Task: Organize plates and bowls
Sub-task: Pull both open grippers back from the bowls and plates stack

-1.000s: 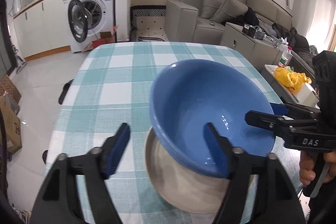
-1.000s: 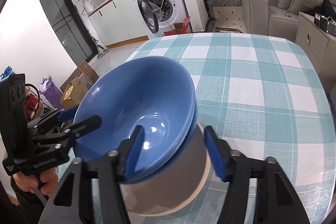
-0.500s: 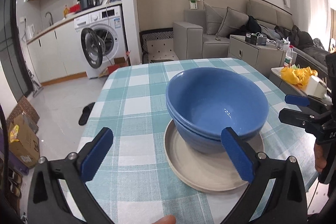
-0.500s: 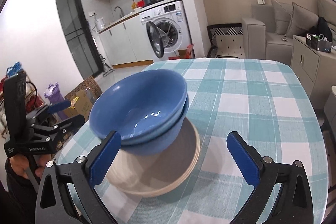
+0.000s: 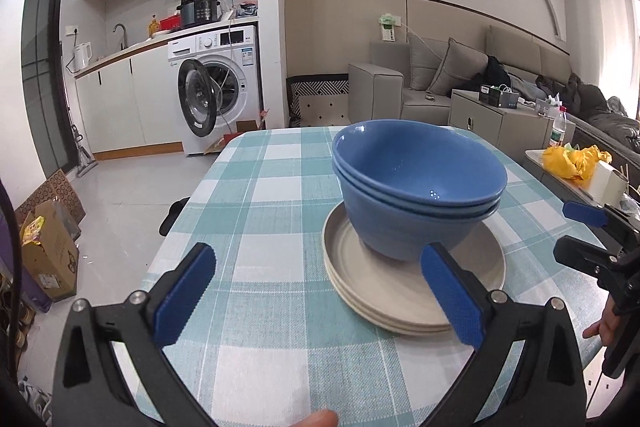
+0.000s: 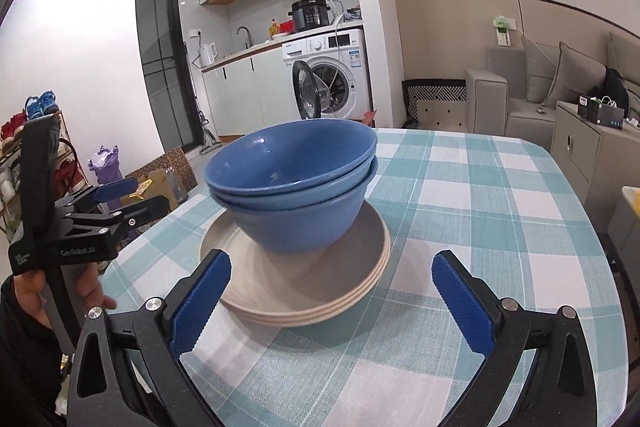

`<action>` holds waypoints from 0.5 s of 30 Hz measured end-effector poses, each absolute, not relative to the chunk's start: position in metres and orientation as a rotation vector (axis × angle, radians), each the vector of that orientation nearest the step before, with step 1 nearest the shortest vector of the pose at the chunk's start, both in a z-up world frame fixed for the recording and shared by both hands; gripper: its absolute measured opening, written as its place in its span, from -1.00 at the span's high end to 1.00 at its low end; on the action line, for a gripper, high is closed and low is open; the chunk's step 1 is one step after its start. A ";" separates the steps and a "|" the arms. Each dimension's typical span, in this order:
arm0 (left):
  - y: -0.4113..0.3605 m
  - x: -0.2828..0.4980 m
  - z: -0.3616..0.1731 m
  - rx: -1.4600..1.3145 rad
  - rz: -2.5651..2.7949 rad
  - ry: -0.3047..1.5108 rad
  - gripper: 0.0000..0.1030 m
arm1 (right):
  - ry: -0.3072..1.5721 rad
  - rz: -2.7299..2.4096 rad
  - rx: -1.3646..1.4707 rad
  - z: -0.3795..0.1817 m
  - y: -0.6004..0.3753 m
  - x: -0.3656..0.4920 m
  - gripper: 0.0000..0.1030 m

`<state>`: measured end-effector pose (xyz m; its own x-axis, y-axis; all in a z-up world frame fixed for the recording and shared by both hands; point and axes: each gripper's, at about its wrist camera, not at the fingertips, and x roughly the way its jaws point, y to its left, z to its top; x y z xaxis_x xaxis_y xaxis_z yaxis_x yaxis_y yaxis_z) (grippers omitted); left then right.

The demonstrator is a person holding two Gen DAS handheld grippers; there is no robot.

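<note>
Two nested blue bowls (image 5: 416,195) sit on a stack of beige plates (image 5: 400,307) on the checked tablecloth; the top bowl is slightly tilted. They also show in the right wrist view as bowls (image 6: 296,183) on plates (image 6: 312,291). My left gripper (image 5: 316,299) is open and empty, held back from the stack near the table's front edge. My right gripper (image 6: 332,303) is open and empty, also back from the stack. Each gripper shows in the other's view: the right one (image 5: 584,235), the left one (image 6: 120,195).
The table (image 5: 272,195) with a teal and white checked cloth carries only the stack. Behind are a washing machine (image 5: 216,87) with its door open, a sofa (image 5: 440,75), a side cabinet (image 5: 500,119) and cardboard boxes (image 5: 48,247) on the floor.
Both grippers let go of the top blue bowl, opened wide and pulled back and up from the stack. The bowl now rests nested in the lower bowl.
</note>
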<state>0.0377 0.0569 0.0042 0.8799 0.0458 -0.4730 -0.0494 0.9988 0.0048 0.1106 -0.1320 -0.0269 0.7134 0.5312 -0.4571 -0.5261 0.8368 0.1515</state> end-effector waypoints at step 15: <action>0.046 0.018 -0.022 -0.015 0.020 0.470 -1.00 | 0.491 0.583 0.024 -0.051 -0.132 0.079 -0.99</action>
